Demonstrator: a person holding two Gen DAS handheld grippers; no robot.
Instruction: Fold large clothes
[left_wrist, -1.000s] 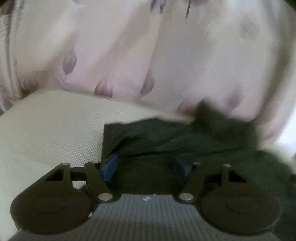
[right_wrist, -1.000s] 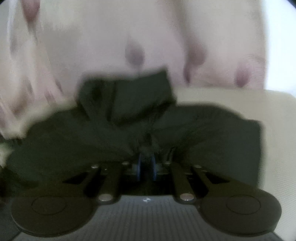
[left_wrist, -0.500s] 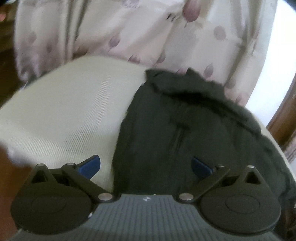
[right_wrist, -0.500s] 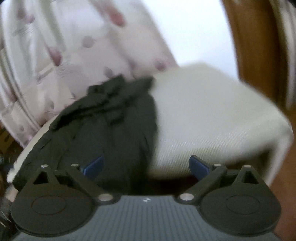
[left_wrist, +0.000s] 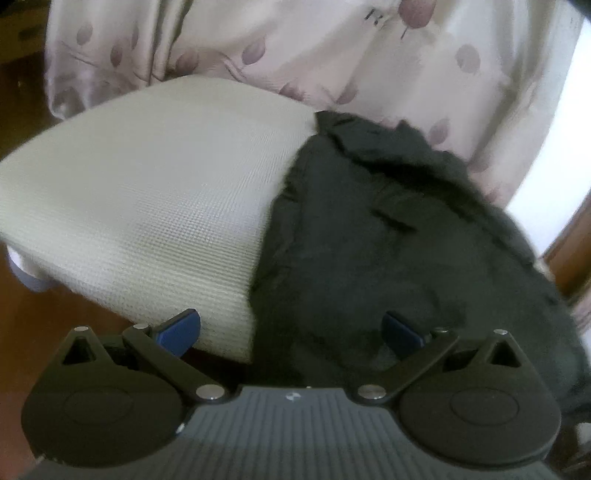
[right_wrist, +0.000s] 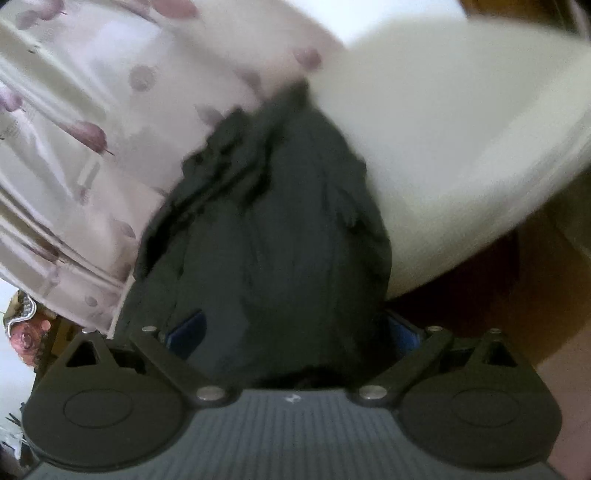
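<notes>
A dark, crumpled garment (left_wrist: 369, 240) lies lengthwise on a cream cushion (left_wrist: 147, 192), its far end against a flowered curtain. My left gripper (left_wrist: 291, 330) hangs open just off the cushion's near edge, its left blue pad (left_wrist: 181, 328) over the cushion and its right pad over the cloth. In the right wrist view the same garment (right_wrist: 277, 221) fills the middle, with the cushion (right_wrist: 461, 129) tilted off to the right. My right gripper (right_wrist: 295, 328) is open, and the garment's near end lies between its wide-spread fingers without being pinched.
A pale curtain with purple flowers (left_wrist: 332, 55) hangs behind the cushion. Brown wooden floor (left_wrist: 44, 325) shows below the cushion's near edge, and wood trim (left_wrist: 572, 251) stands at the right. The cushion's left part is bare.
Both grippers have opened and let go of the dark garment, then drawn back from it. The garment now lies flat on the cushion. The right view has rolled.
</notes>
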